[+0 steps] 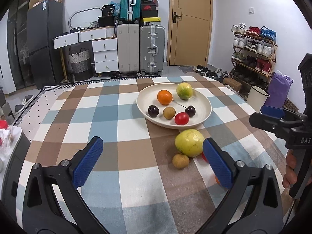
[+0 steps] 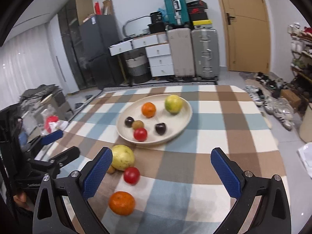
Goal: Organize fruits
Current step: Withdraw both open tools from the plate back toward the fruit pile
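Observation:
A cream plate point(image 1: 206, 102) point(image 2: 187, 117) on the checked tablecloth holds an orange point(image 1: 165, 97), a green-yellow citrus point(image 1: 184, 90), two dark plums, a small brown fruit point(image 1: 169, 113) and a red tomato point(image 1: 181, 118). In front of the plate lie a large yellow fruit point(image 1: 189, 142) point(image 2: 122, 157), a small brown fruit point(image 1: 180, 161), a red tomato point(image 2: 131, 175) and an orange point(image 2: 121, 202). My left gripper point(image 1: 154, 159) is open and empty, left of these loose fruits. My right gripper point(image 2: 161, 171) is open and empty, just right of them.
The table's far edge faces suitcases point(image 1: 140, 48), white drawers and a door. A shoe rack point(image 1: 253, 52), a white bin point(image 1: 256, 97) and a purple bag stand to the right. My right gripper also shows at the left wrist view's right edge point(image 1: 280, 120).

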